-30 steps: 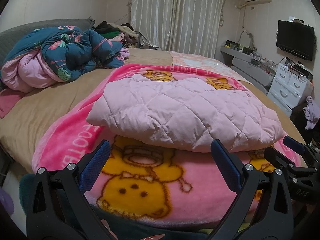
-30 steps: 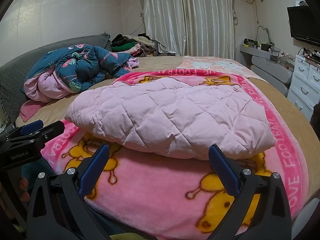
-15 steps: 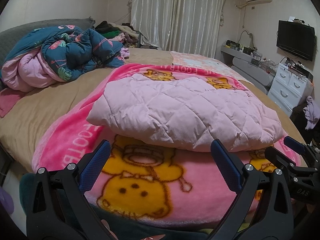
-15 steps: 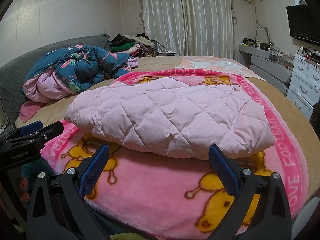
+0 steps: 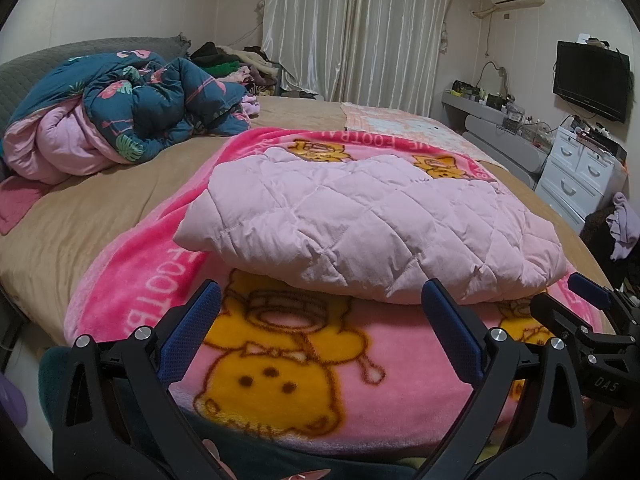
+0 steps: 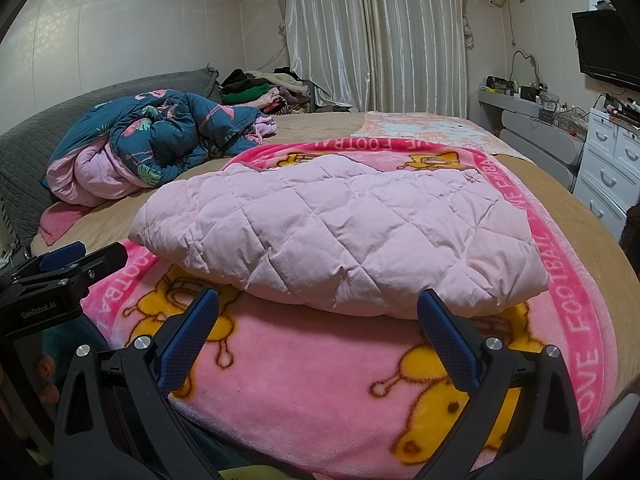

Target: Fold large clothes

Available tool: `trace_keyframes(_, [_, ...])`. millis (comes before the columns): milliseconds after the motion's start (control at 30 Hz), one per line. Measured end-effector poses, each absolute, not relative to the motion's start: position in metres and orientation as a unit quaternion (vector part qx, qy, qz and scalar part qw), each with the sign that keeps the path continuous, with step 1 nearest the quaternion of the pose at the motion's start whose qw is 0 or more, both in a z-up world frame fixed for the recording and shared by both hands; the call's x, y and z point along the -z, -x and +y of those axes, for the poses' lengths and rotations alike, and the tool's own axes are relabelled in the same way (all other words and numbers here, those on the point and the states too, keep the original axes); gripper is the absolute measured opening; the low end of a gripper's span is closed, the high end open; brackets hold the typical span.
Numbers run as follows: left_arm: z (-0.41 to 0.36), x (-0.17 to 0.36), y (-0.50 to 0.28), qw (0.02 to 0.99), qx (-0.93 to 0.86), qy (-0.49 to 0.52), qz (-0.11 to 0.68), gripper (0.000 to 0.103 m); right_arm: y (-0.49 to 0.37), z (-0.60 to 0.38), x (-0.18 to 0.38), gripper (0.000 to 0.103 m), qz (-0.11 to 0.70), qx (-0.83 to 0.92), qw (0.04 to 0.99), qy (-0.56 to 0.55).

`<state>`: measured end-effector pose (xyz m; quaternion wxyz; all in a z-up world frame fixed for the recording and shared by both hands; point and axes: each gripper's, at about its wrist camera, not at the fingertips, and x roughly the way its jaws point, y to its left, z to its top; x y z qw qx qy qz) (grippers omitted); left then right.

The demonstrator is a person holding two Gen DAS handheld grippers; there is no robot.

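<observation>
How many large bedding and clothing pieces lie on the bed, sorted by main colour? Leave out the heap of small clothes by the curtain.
Pale pink: 1, the folded quilted garment
Bright pink: 1, the cartoon blanket under it
Teal: 1, the bunched floral comforter
Peach: 1, the flat patterned sheet at the far side
Total: 4

- The quilted garment (image 5: 360, 228) lies folded on the blanket (image 5: 300, 360), which covers the bed (image 5: 80, 232).
- A bundled duvet (image 5: 132, 116) sits behind, leftward (near the headboard (image 5: 24, 80)).
</observation>
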<state>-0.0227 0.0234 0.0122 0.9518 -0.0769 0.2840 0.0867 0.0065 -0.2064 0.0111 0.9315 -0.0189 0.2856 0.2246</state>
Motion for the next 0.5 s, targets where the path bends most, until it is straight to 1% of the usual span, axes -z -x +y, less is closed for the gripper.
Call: trace_keyframes(500, [0.0264, -0.007, 0.0211, 0.953, -0.062, 0.083, 0.285, 0.094, -0.008, -0.2094, -0.0109, 0.099, 0.286, -0.219, 0.933, 0.018])
